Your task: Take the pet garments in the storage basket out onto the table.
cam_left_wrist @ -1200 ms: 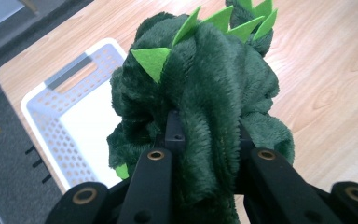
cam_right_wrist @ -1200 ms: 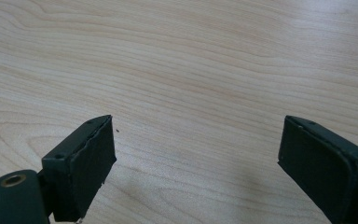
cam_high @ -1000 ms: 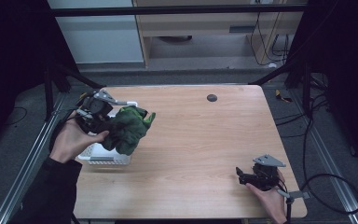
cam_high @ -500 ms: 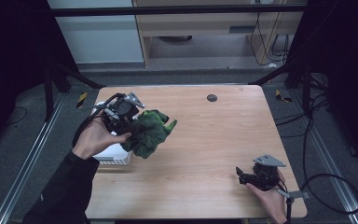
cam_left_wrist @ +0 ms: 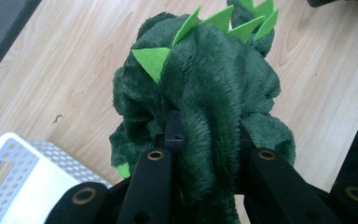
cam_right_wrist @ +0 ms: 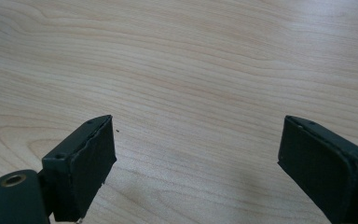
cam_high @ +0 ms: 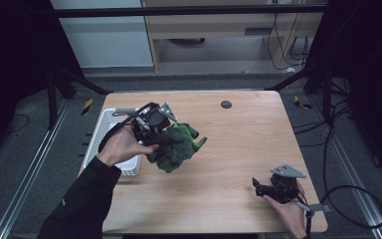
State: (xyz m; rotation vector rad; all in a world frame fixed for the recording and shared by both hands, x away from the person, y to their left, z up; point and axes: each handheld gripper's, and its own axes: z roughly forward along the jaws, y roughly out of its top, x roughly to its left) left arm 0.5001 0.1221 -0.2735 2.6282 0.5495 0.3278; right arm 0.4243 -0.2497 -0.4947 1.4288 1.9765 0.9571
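1. Above the left half of the pale wooden table [cam_high: 238, 149], the left gripper [cam_high: 154, 130] has the dark green plush dinosaur toy with bright green felt spikes [cam_high: 176, 146] clamped between its jaws.
2. In the left gripper view the black jaws bite deep into the fur of the toy [cam_left_wrist: 205, 93], spikes pointing away from the camera, and the toy hangs clear of the tabletop.
3. Just left of the toy sits the white perforated plastic basket [cam_high: 99, 134], partly under the person's left hand [cam_high: 122, 147].
4. Down at the near right corner, the right gripper [cam_high: 258, 186] rests low over bare wood, jaws spread wide apart with nothing between them.
5. A small dark round disc [cam_high: 226, 104] lies near the far edge.
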